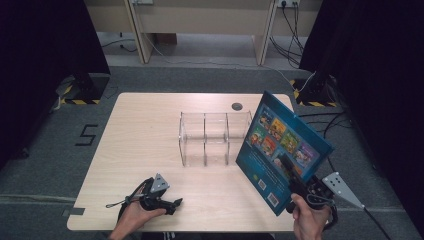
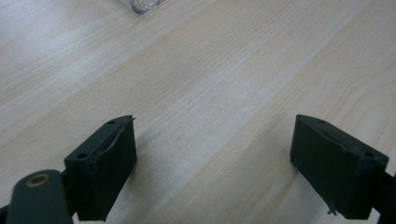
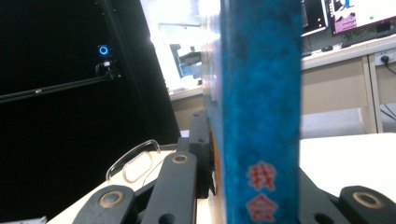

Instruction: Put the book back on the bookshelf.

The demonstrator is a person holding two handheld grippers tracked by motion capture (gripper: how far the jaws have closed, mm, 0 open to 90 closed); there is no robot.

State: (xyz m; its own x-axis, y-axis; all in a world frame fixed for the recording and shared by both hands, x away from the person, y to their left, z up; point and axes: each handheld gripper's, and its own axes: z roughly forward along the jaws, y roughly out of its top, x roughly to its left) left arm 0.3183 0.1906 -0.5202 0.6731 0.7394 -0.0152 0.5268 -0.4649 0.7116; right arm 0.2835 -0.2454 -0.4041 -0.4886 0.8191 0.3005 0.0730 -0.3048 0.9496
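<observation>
Right gripper (image 1: 295, 182) pinches the book (image 1: 282, 150) near its lower edge, jaws clamped on both faces. In the right gripper view the spine (image 3: 259, 116) runs straight up between the jaws, so the grip is square to the covers. Book is off the table (image 1: 150, 150), tilted, back cover facing the camera, just right of the clear rack (image 1: 215, 137). Holding it by the bottom leaves the top and most of the length free, which looks right for standing it in a slot.

Left gripper (image 1: 165, 202) sits on the table near the front edge, well apart from the rack, jaws spread with only bare wood between them (image 2: 215, 140). It looks parked out of the way, or free to steady the rack.

Rack compartments look empty.
</observation>
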